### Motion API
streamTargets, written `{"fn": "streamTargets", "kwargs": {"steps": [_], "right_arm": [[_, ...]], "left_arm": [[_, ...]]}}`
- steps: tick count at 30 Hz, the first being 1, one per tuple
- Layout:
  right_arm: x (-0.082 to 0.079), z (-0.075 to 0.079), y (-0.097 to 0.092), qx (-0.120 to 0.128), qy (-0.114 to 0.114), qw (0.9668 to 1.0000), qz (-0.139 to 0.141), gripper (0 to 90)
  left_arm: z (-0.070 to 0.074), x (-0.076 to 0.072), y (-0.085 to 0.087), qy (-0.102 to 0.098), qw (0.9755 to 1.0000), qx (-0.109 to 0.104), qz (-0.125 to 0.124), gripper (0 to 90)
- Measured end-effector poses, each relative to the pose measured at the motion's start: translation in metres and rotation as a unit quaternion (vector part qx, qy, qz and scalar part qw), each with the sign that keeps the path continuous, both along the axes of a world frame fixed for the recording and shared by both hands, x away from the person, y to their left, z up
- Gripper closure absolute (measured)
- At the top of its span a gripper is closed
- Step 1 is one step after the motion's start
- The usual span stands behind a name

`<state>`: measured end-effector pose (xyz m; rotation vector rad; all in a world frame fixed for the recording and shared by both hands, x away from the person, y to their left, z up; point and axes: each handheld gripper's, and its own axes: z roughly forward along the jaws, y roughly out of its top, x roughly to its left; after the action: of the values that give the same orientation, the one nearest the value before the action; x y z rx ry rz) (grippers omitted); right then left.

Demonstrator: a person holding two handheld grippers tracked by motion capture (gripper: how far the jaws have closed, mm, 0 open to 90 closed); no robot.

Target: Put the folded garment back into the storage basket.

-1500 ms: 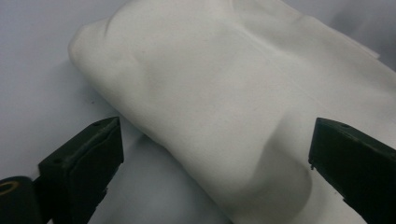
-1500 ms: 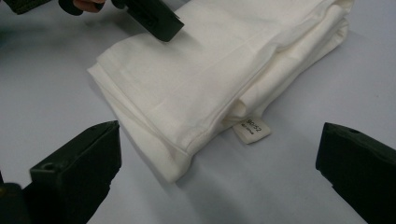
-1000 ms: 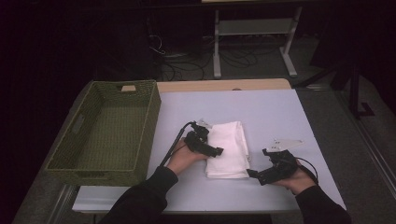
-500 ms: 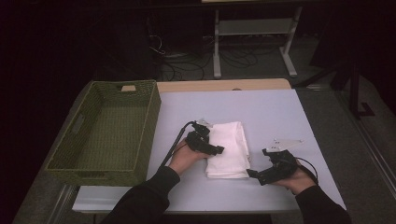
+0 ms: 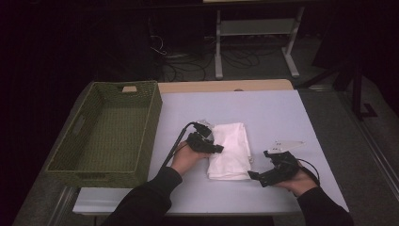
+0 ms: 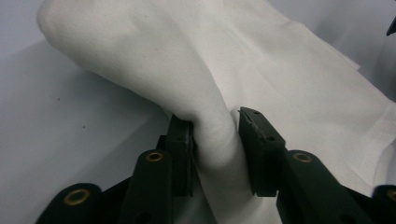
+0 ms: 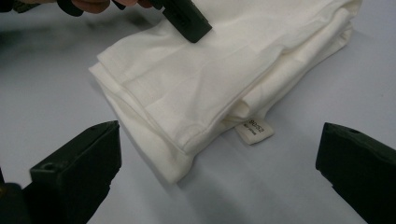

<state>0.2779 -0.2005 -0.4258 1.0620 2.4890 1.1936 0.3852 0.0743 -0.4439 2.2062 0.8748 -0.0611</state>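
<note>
The left claw (image 6: 215,140), its jaws just closing, pinches a raised fold of the white cloth (image 5: 230,148). At the cloth's four o'clock, the right claw (image 7: 219,172) stands wide on the desk (image 5: 263,108).

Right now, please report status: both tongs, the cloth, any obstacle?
Left tongs just closing, pinching folded white cloth. Right tongs open, near cloth corner, not touching. Nothing in the way.

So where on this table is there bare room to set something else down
The far strip of the table, beyond the white cloth, is bare. So is the near edge between the two sleeves, and the green basket is empty. It's crowded mid-table: the left tool pinches the cloth's left edge, and the right tool sits open just right of it.
</note>
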Motion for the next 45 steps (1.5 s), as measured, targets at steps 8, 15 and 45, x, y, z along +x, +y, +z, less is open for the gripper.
{"fn": "streamTargets", "kwargs": {"steps": [8, 15, 45], "right_arm": [[0.004, -0.005, 0.004, -0.005, 0.026, 0.9996, 0.008, 7.3], [0.009, -0.009, 0.007, -0.004, 0.039, 0.9990, 0.019, 16.8], [0.008, -0.023, 0.028, -0.069, 0.023, 0.9942, 0.080, 48.6]], "left_arm": [[0.002, -0.001, -0.003, -0.002, 0.9999, 0.012, -0.006, 74.3], [0.002, -0.001, -0.004, -0.003, 0.9998, 0.017, -0.009, 75.6], [0.002, -0.002, -0.004, -0.009, 0.9998, 0.017, -0.008, 75.6]]}}
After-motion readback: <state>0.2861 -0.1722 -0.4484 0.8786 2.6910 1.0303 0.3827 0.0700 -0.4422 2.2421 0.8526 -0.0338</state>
